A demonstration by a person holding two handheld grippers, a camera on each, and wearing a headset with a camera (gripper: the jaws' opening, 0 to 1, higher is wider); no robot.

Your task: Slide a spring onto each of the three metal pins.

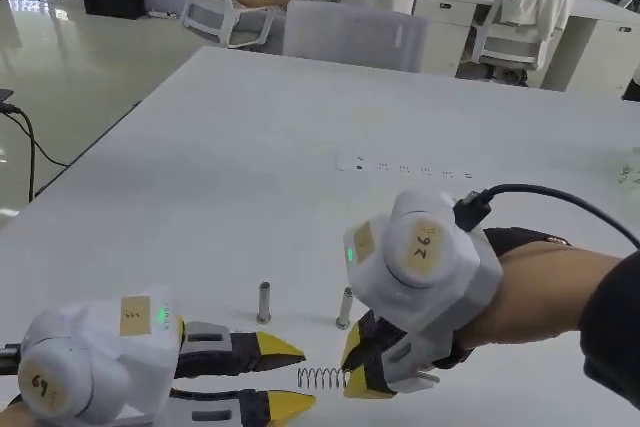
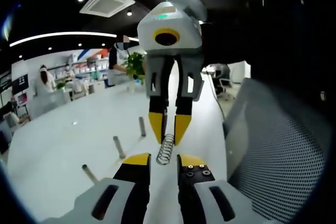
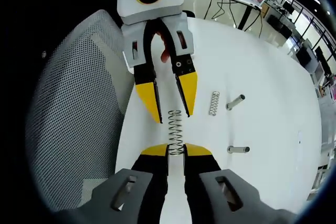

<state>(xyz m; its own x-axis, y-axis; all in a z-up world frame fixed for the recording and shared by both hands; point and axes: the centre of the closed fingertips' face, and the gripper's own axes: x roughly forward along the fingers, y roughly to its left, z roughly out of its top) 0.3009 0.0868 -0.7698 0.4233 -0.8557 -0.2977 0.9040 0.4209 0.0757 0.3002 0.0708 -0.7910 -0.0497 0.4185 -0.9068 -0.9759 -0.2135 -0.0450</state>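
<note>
The fingers [image 3: 155, 151] of the right gripper [image 3: 176, 151] are pinched narrow on one end of a spring [image 3: 175, 127], held level low over the table [image 3: 252, 66]; the left gripper [image 2: 164, 161] stands with its fingers spread about the free end, not yet closed. The three metal pins [image 2: 119, 147] stand bare nearby, a second spring [image 3: 214, 103] lying beside one; risk: release before the left fingers seat would likely drop the spring; an off-centre squeeze could flick it out or kink its coils.

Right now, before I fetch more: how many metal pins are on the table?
3, upright in a row in the left gripper view: the nearest pin, the middle pin, the farthest pin, beside the spring.
</note>
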